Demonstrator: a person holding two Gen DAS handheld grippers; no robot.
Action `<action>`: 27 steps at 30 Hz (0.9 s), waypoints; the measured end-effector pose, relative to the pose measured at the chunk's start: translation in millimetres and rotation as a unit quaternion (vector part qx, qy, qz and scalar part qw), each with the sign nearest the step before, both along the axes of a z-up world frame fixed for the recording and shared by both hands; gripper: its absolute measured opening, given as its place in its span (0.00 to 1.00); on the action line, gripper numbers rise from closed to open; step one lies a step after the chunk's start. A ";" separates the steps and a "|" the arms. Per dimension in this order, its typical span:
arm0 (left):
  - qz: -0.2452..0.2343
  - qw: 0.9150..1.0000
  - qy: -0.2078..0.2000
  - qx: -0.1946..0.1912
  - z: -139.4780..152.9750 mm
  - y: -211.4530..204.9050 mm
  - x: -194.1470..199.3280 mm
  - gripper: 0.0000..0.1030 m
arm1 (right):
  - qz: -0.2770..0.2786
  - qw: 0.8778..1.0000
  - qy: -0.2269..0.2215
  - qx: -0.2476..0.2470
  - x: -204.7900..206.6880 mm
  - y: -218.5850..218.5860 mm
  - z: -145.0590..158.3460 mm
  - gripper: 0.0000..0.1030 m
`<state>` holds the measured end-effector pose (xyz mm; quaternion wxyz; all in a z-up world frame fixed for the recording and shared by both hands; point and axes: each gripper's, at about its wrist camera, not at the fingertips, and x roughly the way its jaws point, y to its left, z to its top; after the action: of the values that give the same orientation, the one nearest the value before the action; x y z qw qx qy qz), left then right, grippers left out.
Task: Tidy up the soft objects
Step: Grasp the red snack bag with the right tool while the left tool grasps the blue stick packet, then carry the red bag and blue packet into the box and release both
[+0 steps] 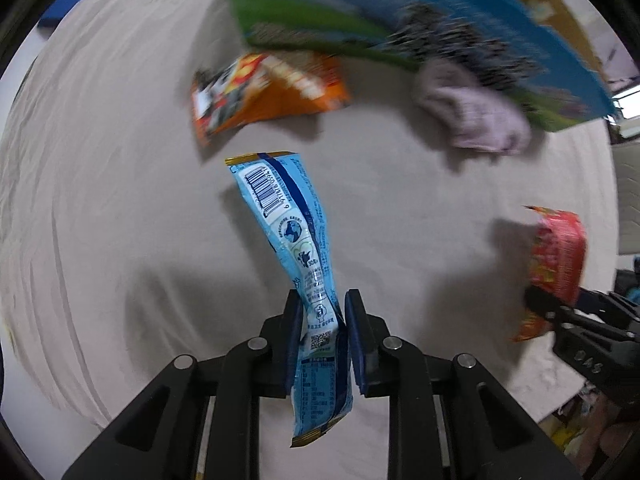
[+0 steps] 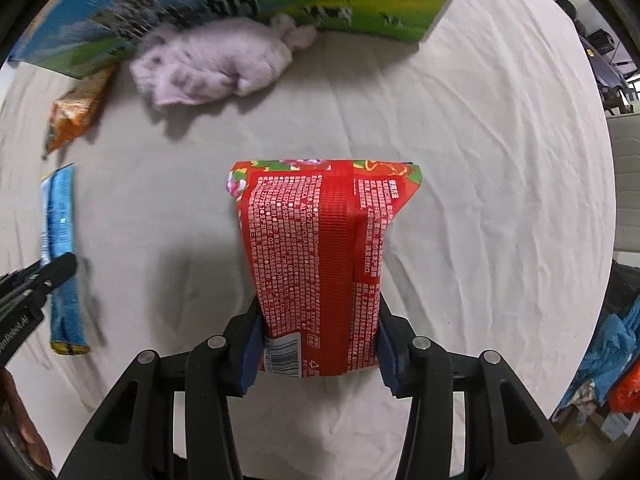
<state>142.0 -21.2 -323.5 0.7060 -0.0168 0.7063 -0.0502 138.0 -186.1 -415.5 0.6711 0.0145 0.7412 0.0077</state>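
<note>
Left wrist: blue packet (image 1: 298, 236) twisted, barcode up, pinched narrow.

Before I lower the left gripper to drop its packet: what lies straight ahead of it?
Bare tablecloth, probably; the held blue packet would touch first. Orange packet lies farther off.

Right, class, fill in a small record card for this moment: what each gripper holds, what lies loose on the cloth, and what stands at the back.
left gripper: shut on the blue packet, which hangs between its fingers
right gripper: shut on the red packet
loose on the cloth: orange packet, pink plush toy
surface: pale wrinkled cloth
at the back: printed box with a meadow picture; the plush toy lies against it
</note>
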 end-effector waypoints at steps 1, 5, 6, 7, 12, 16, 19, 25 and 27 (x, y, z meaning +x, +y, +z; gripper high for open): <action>-0.007 1.000 -0.002 -0.007 5.8 -5.7 0.4 0.19 | -0.002 1.000 -0.004 0.010 -1.3 0.6 6.9 0.48; -0.031 0.999 -0.020 -0.024 28.3 -26.0 4.0 0.19 | -0.006 0.999 -0.019 0.031 0.5 4.9 34.9 0.48; -0.035 0.999 -0.025 -0.027 33.8 -28.7 5.4 0.19 | -0.007 0.999 -0.022 0.037 0.1 5.4 40.7 0.48; -0.037 0.998 -0.030 -0.031 36.3 -29.0 8.4 0.19 | -0.008 0.999 -0.028 0.042 0.4 5.8 49.1 0.48; -0.050 0.996 -0.061 -0.051 70.7 -41.3 16.8 0.19 | -0.011 0.996 -0.056 0.065 5.5 -2.6 80.4 0.48; -0.054 0.992 -0.093 -0.063 101.4 -48.8 30.8 0.19 | -0.017 0.993 -0.081 0.084 13.5 -5.9 113.5 0.48; -0.055 0.989 -0.116 -0.076 122.3 -48.1 47.9 0.19 | -0.022 0.990 -0.101 0.100 16.6 -8.7 138.6 0.48; -0.063 0.982 -0.156 -0.082 157.5 -48.8 91.7 0.19 | -0.028 0.982 -0.141 0.120 47.5 -20.3 184.6 0.48; -0.069 0.981 -0.161 -0.083 162.2 -50.1 108.3 0.19 | -0.030 0.981 -0.149 0.117 57.2 -21.0 194.0 0.48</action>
<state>250.3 -71.2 -161.3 0.8015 -0.0185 0.5760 -0.1594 195.2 -207.1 -221.5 0.7673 0.1137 0.6264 0.0767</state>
